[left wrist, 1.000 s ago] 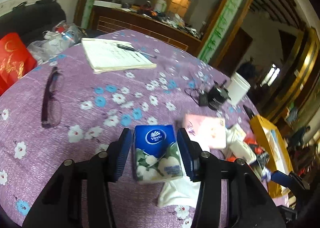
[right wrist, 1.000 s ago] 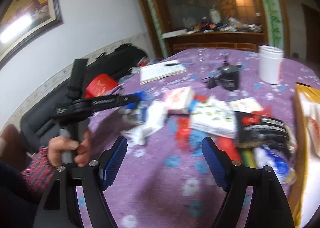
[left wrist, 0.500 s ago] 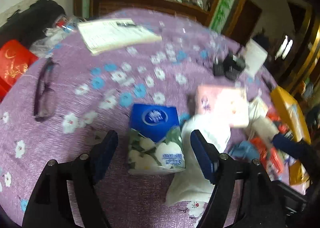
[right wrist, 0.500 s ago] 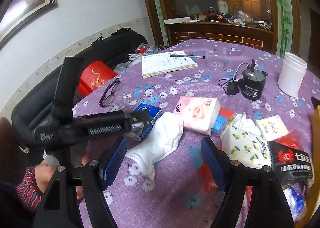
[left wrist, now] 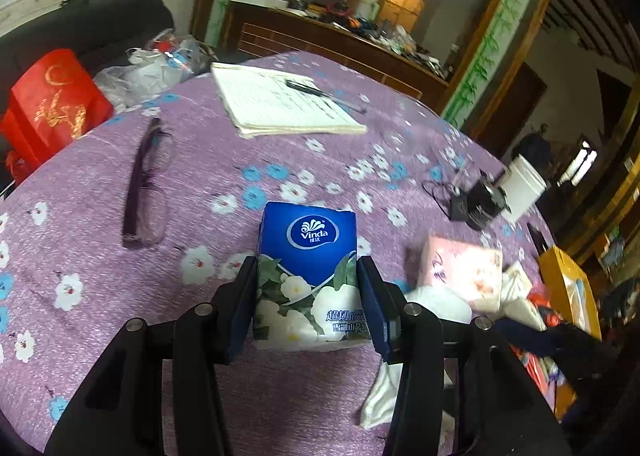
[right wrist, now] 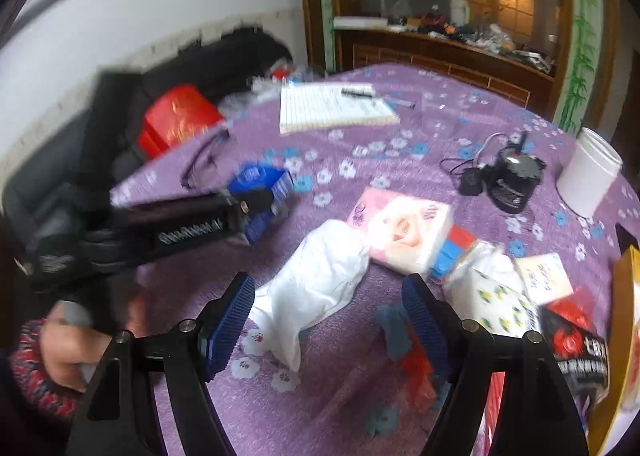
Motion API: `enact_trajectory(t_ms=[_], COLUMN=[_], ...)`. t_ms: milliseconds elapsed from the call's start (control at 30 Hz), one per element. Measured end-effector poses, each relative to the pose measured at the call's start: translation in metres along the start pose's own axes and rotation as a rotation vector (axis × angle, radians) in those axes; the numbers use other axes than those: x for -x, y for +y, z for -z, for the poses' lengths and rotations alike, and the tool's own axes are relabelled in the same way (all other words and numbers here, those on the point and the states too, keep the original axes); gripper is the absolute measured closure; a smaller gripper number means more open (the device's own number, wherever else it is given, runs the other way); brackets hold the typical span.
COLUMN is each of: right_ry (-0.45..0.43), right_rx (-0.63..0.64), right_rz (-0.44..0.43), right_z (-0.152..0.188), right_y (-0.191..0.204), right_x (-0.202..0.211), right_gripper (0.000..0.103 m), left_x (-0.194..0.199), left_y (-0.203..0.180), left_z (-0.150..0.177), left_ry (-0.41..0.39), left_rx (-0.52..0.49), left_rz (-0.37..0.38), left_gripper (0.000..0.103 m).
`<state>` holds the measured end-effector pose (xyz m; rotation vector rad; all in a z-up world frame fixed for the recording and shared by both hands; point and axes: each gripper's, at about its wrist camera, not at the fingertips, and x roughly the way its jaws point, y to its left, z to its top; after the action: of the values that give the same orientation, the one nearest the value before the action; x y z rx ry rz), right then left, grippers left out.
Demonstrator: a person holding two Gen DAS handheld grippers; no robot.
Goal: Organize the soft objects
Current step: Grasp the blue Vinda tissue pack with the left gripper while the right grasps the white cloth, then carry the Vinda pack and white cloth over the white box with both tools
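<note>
Glossy plastic tissue pack [left wrist: 308,268]; matt cloth tablecloth [left wrist: 200,159].

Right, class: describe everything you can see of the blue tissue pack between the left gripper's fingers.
The tissue pack is a soft plastic-wrapped block, blue on top with a white Vinda logo, white flowers and green leaves lower down. It stands upright on the purple flowered tablecloth. The left gripper is closing on it, its blue pads against both sides. A white cloth lies just beside it. From the right wrist view the pack is blurred.
</note>
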<state>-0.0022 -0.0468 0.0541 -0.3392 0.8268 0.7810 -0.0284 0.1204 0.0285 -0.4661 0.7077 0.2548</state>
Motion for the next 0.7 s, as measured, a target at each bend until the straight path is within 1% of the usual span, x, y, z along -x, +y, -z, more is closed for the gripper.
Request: enact_trajectory(t_ms=[33, 100, 167, 200, 233, 267, 300, 333, 367, 433, 500, 567, 633, 700], right_ry=[0.017, 0.052, 0.088, 0.109, 0.120, 0.097, 0.076, 0.061, 0.021, -0.046, -0.125, -0.169, -0.217, -0.257], right_rx=[0.005, 0.007, -0.001, -0.006, -0.007, -0.011, -0.009, -0.012, -0.029, -0.054, -0.093, -0.133, -0.178, -0.208], right_rz=[0.007, 0.024, 0.042, 0.043, 0.059, 0.064, 0.055, 0.054, 0.045, 0.014, 0.016, 0.016, 0.002, 0.012], right_z=[-0.001, -0.005, -0.006, -0.005, -0.003, -0.002, 0.000, 0.001, 0.001, 0.002, 0.004, 0.007, 0.009, 0.016], right_y=[0.002, 0.005, 0.005, 0.005, 0.004, 0.003, 0.002, 0.002, -0.001, -0.006, -0.015, -0.024, -0.038, -0.051], right_x=[-0.007, -0.025, -0.041, -0.050, -0.055, -0.054, -0.048, -0.043, -0.032, -0.015, 0.008, 0.024, 0.041, 0.057], right_gripper=[0.028, 0.029, 0.043, 0.060, 0.073, 0.076, 0.092, 0.092, 0.092, 0.092, 0.092, 0.092, 0.092, 0.092], left_x=[-0.001, -0.002, -0.002, -0.002, -0.002, -0.001, -0.001, 0.000, 0.001, 0.005, 0.009, 0.013, 0.018, 0.023], left_y=[0.001, 0.000, -0.005, -0.006, -0.008, -0.009, -0.011, -0.012, -0.014, -0.018, -0.025, -0.032, -0.038, -0.047], left_z=[0.000, 0.000, 0.000, 0.000, 0.000, 0.001, 0.001, 0.001, 0.001, 0.002, 0.004, 0.007, 0.009, 0.012], left_ry=[0.001, 0.009, 0.005, 0.003, 0.001, 0.000, -0.001, -0.005, -0.008, -0.018, -0.030, -0.039, -0.057, -0.072], left_rx=[0.004, -0.002, -0.022, -0.031, -0.039, -0.045, -0.050, -0.058, -0.064, -0.084, -0.120, -0.151, -0.182, -0.219], left_rz=[-0.001, 0.000, -0.001, -0.001, 0.001, 0.008, 0.016, 0.023, 0.029, 0.065, 0.085, 0.126, 0.140, 0.167], left_gripper=[0.055, 0.055, 0.055, 0.055, 0.055, 0.055, 0.055, 0.055, 0.055, 0.056, 0.056, 0.056, 0.056, 0.056])
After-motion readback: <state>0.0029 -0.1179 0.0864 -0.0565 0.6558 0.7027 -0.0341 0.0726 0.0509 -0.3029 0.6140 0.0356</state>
